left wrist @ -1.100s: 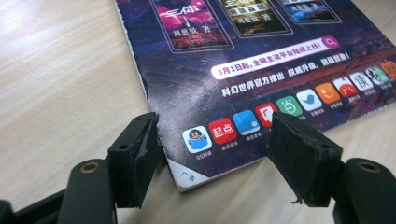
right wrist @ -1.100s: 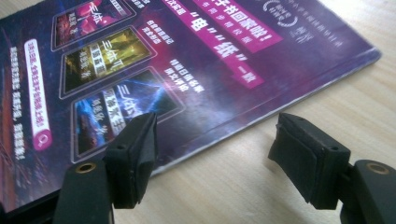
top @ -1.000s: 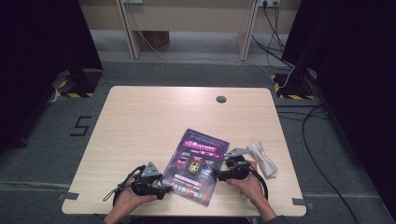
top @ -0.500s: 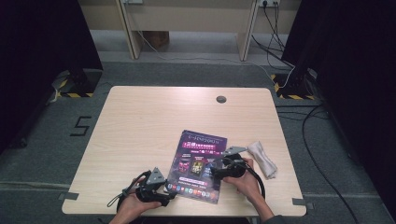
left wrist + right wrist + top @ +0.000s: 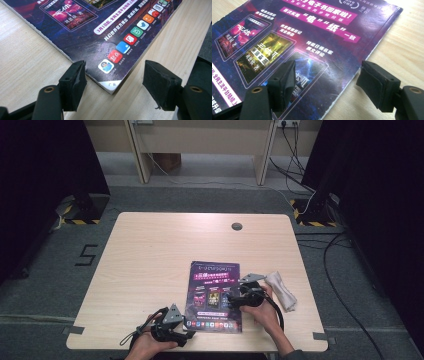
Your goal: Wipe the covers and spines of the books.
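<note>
A dark purple magazine (image 5: 215,292) lies flat near the table's front edge. My left gripper (image 5: 189,329) is open at its near left corner. In the left gripper view that corner of the magazine (image 5: 100,27) lies between the jaws of my left gripper (image 5: 115,81), and the pads stand clear of it. My right gripper (image 5: 231,301) is open over the magazine's right edge. In the right gripper view my right gripper (image 5: 328,77) straddles that edge of the magazine (image 5: 317,37). Its jaws have just been closing slightly, and they grip nothing.
A crumpled white cloth (image 5: 282,290) lies on the wooden table (image 5: 150,260), just right of the right hand. A round cable hole (image 5: 237,226) sits near the far edge. Cables and dark stands are on the floor beyond the table.
My left gripper has slid right and a little nearer, up to the magazine's near left corner. The right gripper has edged slightly left over the magazine's right edge.
</note>
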`<action>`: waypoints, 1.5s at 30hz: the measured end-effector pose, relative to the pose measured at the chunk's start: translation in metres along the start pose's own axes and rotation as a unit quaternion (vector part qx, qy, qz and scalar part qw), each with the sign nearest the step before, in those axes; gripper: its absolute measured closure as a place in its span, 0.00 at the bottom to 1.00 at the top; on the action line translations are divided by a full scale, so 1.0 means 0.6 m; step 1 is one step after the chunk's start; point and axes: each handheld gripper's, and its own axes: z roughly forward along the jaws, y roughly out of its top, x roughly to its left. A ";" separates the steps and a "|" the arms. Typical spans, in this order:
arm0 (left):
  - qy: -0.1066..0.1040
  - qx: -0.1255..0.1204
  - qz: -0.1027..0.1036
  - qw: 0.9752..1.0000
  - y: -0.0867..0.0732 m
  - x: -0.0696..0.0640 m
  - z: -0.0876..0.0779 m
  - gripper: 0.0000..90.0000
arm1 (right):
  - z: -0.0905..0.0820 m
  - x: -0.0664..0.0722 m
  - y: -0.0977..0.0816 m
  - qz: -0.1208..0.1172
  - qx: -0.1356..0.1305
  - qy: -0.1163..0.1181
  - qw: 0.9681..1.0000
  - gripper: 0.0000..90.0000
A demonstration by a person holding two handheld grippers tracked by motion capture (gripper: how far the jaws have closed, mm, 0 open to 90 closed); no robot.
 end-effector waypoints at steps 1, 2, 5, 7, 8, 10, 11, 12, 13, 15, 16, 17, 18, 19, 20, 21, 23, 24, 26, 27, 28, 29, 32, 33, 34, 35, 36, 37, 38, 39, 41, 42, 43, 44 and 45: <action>0.002 0.000 0.002 1.000 0.001 -0.001 0.000 0.38 | -0.003 0.000 0.001 0.004 -0.004 -0.001 1.000 0.34; 0.001 0.001 0.004 1.000 0.001 -0.002 0.001 0.37 | -0.006 -0.002 0.002 0.003 -0.008 -0.002 1.000 0.34; 0.002 -0.002 0.006 1.000 0.000 -0.003 0.000 0.37 | -0.017 -0.008 0.000 0.002 -0.014 -0.010 1.000 0.34; 0.002 -0.007 0.004 1.000 0.002 -0.003 -0.001 0.36 | -0.027 -0.015 -0.002 0.009 -0.019 -0.011 1.000 0.34; 0.003 -0.010 0.000 1.000 0.004 -0.002 -0.002 0.35 | -0.033 -0.022 -0.003 0.003 -0.023 -0.013 1.000 0.34; 0.007 -0.015 -0.005 1.000 0.004 0.001 -0.003 0.32 | -0.046 -0.031 -0.006 0.011 -0.029 -0.021 0.999 0.33; 0.010 -0.016 -0.004 1.000 0.004 0.003 -0.005 0.31 | -0.052 -0.037 -0.007 0.016 -0.032 -0.024 0.999 0.32; 0.012 -0.020 -0.005 1.000 0.004 0.004 -0.006 0.30 | -0.058 -0.043 -0.009 0.023 -0.040 -0.023 0.999 0.32; 0.013 -0.022 -0.007 1.000 0.004 0.007 -0.007 0.29 | -0.063 -0.048 -0.011 0.030 -0.042 -0.026 0.998 0.30; 0.015 -0.024 -0.010 1.000 0.003 0.010 -0.008 0.29 | -0.069 -0.057 -0.016 0.025 -0.040 -0.034 0.998 0.26; 0.014 -0.023 -0.011 1.000 0.002 0.011 -0.009 0.29 | -0.072 -0.060 -0.018 0.023 -0.043 -0.038 0.998 0.26; 0.013 -0.024 -0.009 1.000 0.002 0.012 -0.010 0.31 | -0.075 -0.063 -0.018 0.023 -0.046 -0.040 0.998 0.26; 0.010 -0.025 -0.006 1.000 0.002 0.012 -0.010 0.34 | -0.078 -0.066 -0.019 0.025 -0.046 -0.042 0.998 0.26; 0.009 -0.024 -0.005 1.000 0.002 0.011 -0.009 0.35 | -0.082 -0.069 -0.019 0.025 -0.045 -0.049 0.997 0.27; 0.007 -0.023 -0.002 1.000 0.002 0.010 -0.008 0.35 | -0.087 -0.073 -0.019 0.022 -0.045 -0.058 0.997 0.28; 0.006 -0.021 0.001 1.000 0.002 0.008 -0.007 0.36 | -0.092 -0.077 -0.020 0.024 -0.045 -0.069 0.996 0.30; -0.003 -0.018 0.007 1.000 0.003 0.004 -0.003 0.39 | -0.102 -0.088 -0.023 0.032 -0.048 -0.080 0.995 0.32; -0.002 -0.014 0.011 1.000 0.003 0.001 -0.001 0.41 | -0.106 -0.094 -0.026 0.035 -0.048 -0.085 0.995 0.33; 0.006 -0.008 0.021 1.000 0.002 -0.004 0.002 0.39 | -0.113 -0.105 -0.032 0.045 -0.047 -0.093 0.993 0.35; 0.004 -0.010 0.021 1.000 0.002 -0.005 0.002 0.39 | -0.117 -0.112 -0.036 0.046 -0.048 -0.098 0.993 0.37; 0.001 -0.013 0.019 1.000 0.003 -0.006 0.002 0.41 | -0.120 -0.118 -0.040 0.050 -0.049 -0.102 0.992 0.38; -0.003 -0.015 0.018 1.000 0.003 -0.007 0.002 0.42 | -0.124 -0.123 -0.043 0.053 -0.046 -0.107 0.992 0.39; -0.005 -0.010 0.021 1.000 0.005 -0.010 0.004 0.40 | -0.131 -0.138 -0.054 0.059 -0.039 -0.123 0.990 0.41; -0.005 -0.012 0.016 1.000 0.005 -0.010 0.004 0.39 | -0.134 -0.142 -0.058 0.061 -0.036 -0.126 0.989 0.43; -0.005 -0.012 0.014 1.000 0.005 -0.008 0.003 0.37 | -0.135 -0.146 -0.061 0.064 -0.036 -0.128 0.989 0.44; -0.001 -0.013 0.012 1.000 0.005 -0.007 0.003 0.35 | -0.136 -0.149 -0.063 0.064 -0.033 -0.130 0.989 0.44; -0.001 -0.014 0.010 1.000 0.006 -0.005 0.002 0.34 | -0.137 -0.151 -0.064 0.064 -0.031 -0.133 0.989 0.45; 0.001 -0.016 0.007 1.000 0.006 -0.003 0.001 0.32 | -0.137 -0.153 -0.066 0.066 -0.029 -0.136 0.988 0.46; 0.004 -0.020 0.003 1.000 0.007 -0.001 0.000 0.31 | -0.137 -0.154 -0.067 0.064 -0.027 -0.139 0.988 0.47; 0.007 -0.023 0.000 1.000 0.007 0.002 -0.001 0.30 | -0.137 -0.156 -0.068 0.066 -0.026 -0.141 0.987 0.47; 0.009 -0.029 -0.006 1.000 0.008 0.006 -0.003 0.28 | -0.135 -0.158 -0.070 0.065 -0.020 -0.143 0.987 0.48; 0.008 -0.031 -0.010 0.999 0.008 0.007 -0.003 0.27 | -0.135 -0.159 -0.071 0.062 -0.020 -0.145 0.987 0.49; 0.010 -0.033 -0.011 0.999 0.008 0.009 -0.005 0.27 | -0.134 -0.160 -0.071 0.062 -0.019 -0.144 0.987 0.50; 0.012 -0.037 -0.013 0.999 0.008 0.010 -0.006 0.27 | -0.134 -0.159 -0.071 0.064 -0.017 -0.145 0.987 0.50; 0.013 -0.041 -0.016 0.999 0.008 0.011 -0.008 0.27 | -0.133 -0.159 -0.071 0.060 -0.017 -0.145 0.987 0.50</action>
